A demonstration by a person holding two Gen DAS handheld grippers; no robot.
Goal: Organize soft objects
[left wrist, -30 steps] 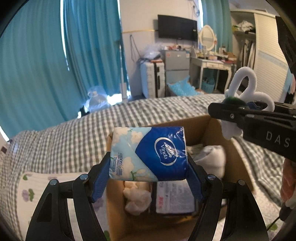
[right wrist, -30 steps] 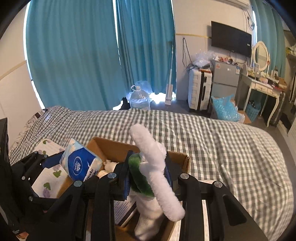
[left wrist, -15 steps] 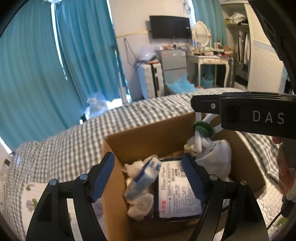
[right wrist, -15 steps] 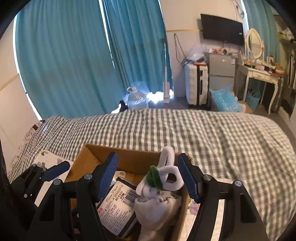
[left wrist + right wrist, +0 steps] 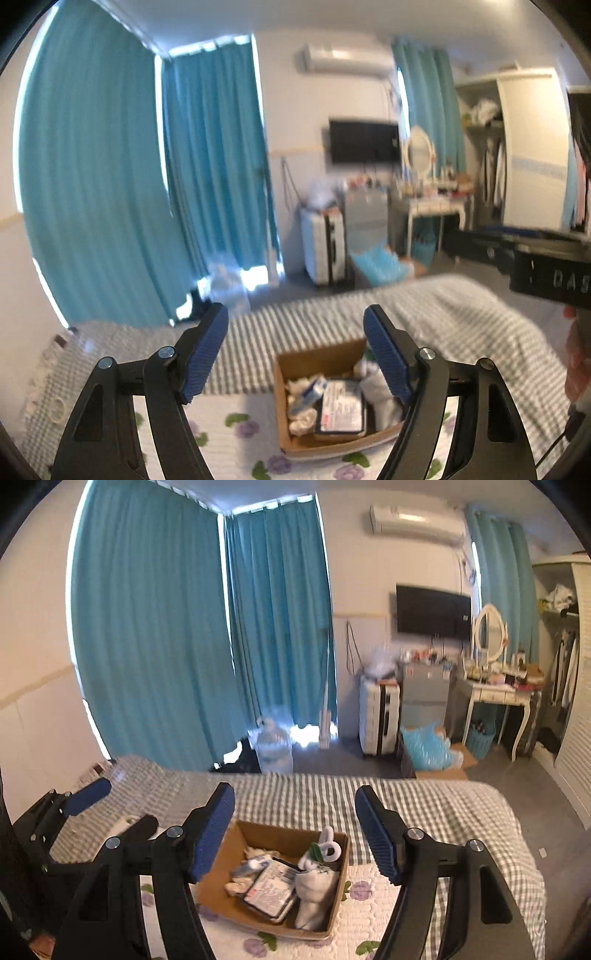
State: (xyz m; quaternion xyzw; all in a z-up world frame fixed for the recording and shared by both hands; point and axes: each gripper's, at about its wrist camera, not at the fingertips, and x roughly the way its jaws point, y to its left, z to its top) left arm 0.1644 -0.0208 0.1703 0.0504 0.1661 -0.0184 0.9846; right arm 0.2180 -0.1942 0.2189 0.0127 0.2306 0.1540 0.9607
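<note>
The left tongs (image 5: 295, 347) hang spread wide with nothing between them, above the bed (image 5: 461, 317). Below and between their tips sits the cardboard box (image 5: 334, 901), holding a tissue pack (image 5: 249, 864), a flat packet (image 5: 271, 890) and a white plush toy (image 5: 316, 886). The right tongs (image 5: 295, 827) gape just as wide, empty, over the same box.
</note>
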